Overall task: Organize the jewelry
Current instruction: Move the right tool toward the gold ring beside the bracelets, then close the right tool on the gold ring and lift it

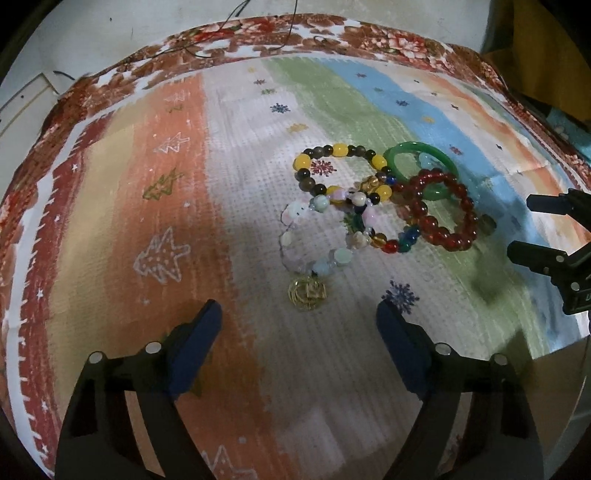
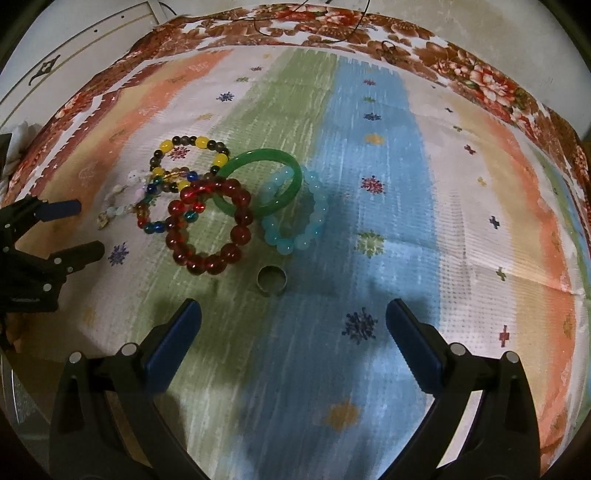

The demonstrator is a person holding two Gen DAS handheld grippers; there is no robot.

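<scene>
A heap of jewelry lies on a striped cloth (image 1: 240,177). It holds a yellow-and-brown bead bracelet (image 1: 334,151), a green bangle (image 1: 421,147), a dark red bead bracelet (image 1: 448,236), a multicolour bead bracelet (image 1: 384,242) and a pale pastel bracelet (image 1: 295,218) with a gold charm (image 1: 307,293). The right wrist view adds a light blue bead bracelet (image 2: 295,236) and a metal ring (image 2: 271,280). My left gripper (image 1: 299,317) is open just short of the charm. My right gripper (image 2: 293,314) is open just short of the ring.
The cloth (image 2: 461,184) has a brown floral border (image 1: 369,40). Thin dark cords (image 1: 221,33) lie at the far edge. A white panel (image 2: 74,44) stands beyond the cloth at the left. Each gripper shows in the other's view, the right one (image 1: 532,232) and the left one (image 2: 83,230).
</scene>
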